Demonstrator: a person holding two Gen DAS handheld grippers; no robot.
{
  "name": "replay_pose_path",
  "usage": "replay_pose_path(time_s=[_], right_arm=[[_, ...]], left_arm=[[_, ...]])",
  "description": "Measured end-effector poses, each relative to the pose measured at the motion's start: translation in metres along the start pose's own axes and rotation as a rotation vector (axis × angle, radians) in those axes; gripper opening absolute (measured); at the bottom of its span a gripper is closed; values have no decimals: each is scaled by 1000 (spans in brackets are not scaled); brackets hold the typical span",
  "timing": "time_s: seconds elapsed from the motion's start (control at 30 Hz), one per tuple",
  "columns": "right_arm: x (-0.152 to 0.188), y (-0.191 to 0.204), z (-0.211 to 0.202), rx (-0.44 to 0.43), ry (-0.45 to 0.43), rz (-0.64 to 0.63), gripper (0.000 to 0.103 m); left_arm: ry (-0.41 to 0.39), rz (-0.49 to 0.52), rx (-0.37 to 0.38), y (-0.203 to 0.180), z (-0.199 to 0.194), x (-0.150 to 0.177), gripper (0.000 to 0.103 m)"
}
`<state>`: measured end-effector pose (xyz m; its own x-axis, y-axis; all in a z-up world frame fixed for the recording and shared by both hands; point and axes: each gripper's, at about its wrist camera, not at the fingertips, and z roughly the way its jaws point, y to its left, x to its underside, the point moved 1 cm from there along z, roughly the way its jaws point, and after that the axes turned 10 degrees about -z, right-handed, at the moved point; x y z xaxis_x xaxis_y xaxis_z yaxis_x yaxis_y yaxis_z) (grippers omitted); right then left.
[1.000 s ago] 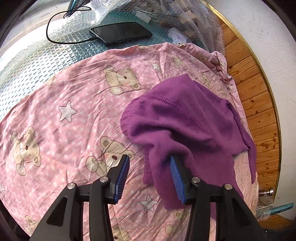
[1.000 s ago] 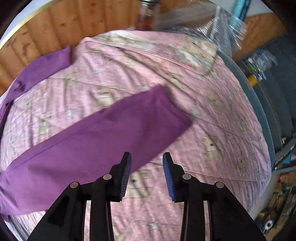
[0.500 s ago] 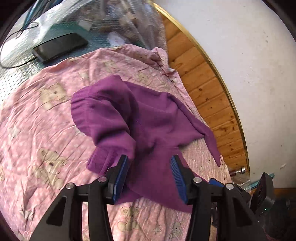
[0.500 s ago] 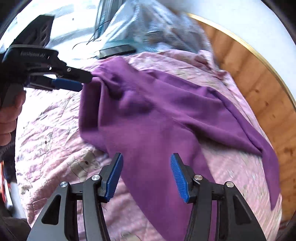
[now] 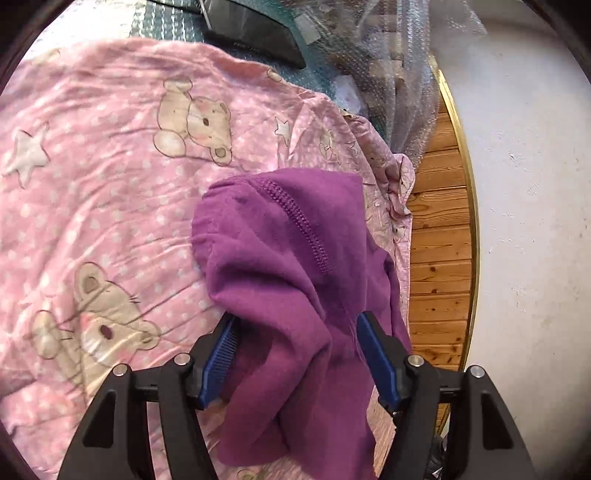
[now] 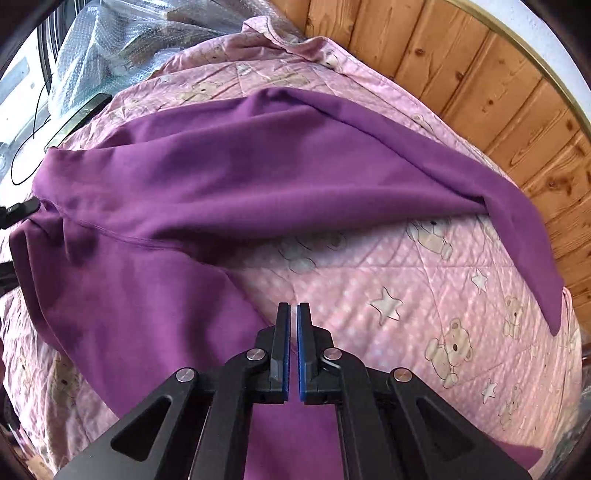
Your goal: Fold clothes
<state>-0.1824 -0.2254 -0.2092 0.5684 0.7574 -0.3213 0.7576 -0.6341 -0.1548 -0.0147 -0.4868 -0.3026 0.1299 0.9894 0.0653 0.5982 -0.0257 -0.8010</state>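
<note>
Left gripper [image 5: 295,354]: jaws wide, straddling bunched purple garment [image 6: 221,177] on blanket [image 5: 92,184]. Right gripper [image 6: 293,347]: jaws nearly closed, apparently empty. Advice: clamp one layer only.

A pink quilted blanket [image 5: 110,192] printed with teddy bears and white stars covers the work surface, wrinkled along its far edge. Beyond it, a dark flat phone-like device [image 5: 255,33] lies on a teal bubble-textured mat [image 5: 166,22]. Crumpled clear bubble wrap [image 5: 391,66] is heaped just beside the device (its contents cannot be made out). A thin black cable [image 6: 26,147] loops over the pale surface at the left of the right wrist view. Knotty wooden panelling [image 6: 480,74] runs behind the blanket, edged by a brass-coloured strip [image 5: 469,221] against a white wall [image 5: 524,184].
</note>
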Motion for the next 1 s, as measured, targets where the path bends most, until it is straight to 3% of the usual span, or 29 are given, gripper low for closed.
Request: replay_pose_path(time_s=[0.03,0.07,0.13,0.17,0.2,0.23,0.27,0.33,0.4,0.47,0.57,0.7,0.77,0.87,0.93,1.0], right_arm=[[4,-7,-2,-1,-6,10,6],[9,-15,-5,-9,-12,26,9],[21,-28,-5,-69,-20,112,14],[27,-32,0,-90,-6,148,15],[34,-36,4,-107,9,181,16],[41,-38,7,-109,26,201,17],[48,-40,8,-111,37,217,17],[59,-45,6,-135,38,234,21],[70,-48,4,-153,36,232,30],[78,-49,5,-161,48,233,31],[74,-55,0,-172,26,264,32],[15,-62,-34,-166,-137,199,42],[-29,-52,-51,-172,-213,90,48],[-90,-14,-58,-169,-258,-199,57],[-114,24,-41,-174,-219,-438,58],[-124,54,-14,-177,-138,-637,58]], left_arm=[[-35,36,-24,-12,2,-2,65],[-65,110,-36,-33,2,-3,52],[-76,401,-80,-105,7,14,46],[-28,602,-74,-148,13,39,46],[68,798,-57,-178,25,77,46],[175,957,-63,-188,41,116,46],[244,1049,-108,-186,55,140,45],[268,1013,-219,-162,70,150,45],[275,886,-201,-138,60,144,46],[275,813,-176,-123,45,141,47],[248,854,-210,-120,35,143,50],[227,884,-220,-134,49,139,52],[250,874,-185,-139,57,142,59],[291,881,-188,-139,77,155,59],[264,894,-219,-133,86,163,59],[227,852,-190,-123,88,164,58]])
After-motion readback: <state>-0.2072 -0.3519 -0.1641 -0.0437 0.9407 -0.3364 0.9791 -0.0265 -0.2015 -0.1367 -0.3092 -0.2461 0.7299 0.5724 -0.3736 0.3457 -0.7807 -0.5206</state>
